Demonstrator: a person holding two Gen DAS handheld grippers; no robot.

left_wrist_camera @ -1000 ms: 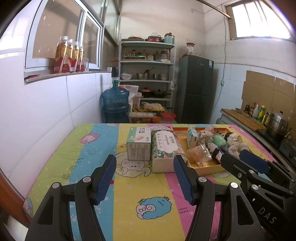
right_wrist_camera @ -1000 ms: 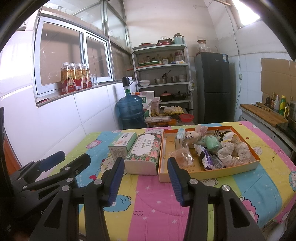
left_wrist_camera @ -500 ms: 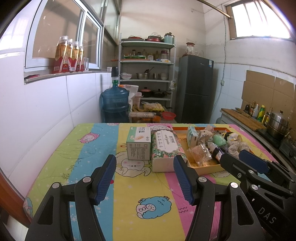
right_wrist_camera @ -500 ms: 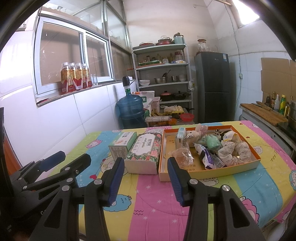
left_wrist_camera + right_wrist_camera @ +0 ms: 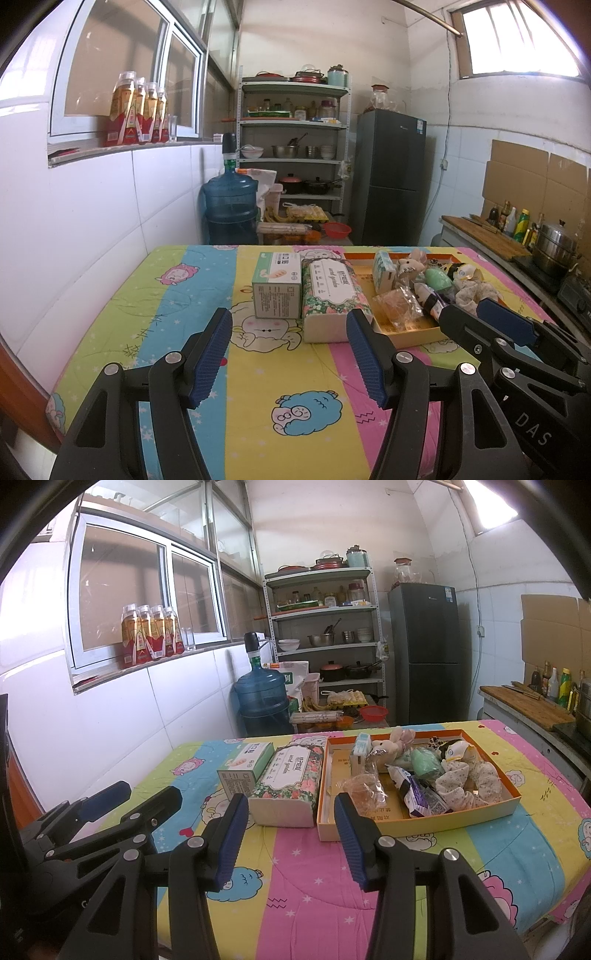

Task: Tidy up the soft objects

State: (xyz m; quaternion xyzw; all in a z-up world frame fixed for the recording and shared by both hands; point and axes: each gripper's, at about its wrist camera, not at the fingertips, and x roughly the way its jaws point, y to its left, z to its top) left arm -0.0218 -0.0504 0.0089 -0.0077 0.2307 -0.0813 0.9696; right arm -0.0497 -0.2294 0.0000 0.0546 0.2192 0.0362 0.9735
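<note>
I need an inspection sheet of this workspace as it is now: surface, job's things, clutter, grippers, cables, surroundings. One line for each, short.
Surface: table under a striped cartoon-print cloth.
Job's things: shallow orange cardboard tray holding a beige plush rabbit, a mint-green pouch, a floral fabric piece and crinkly packets; beside it, touching, a floral tissue pack and a white-green carton.
Clutter: nothing seen.
Grippers: left gripper open, empty; right gripper open, empty; both short of the items.
Cables: one wire down the wall by the fridge.
Surroundings: metal shelf rack, dark fridge, blue water jug.
</note>
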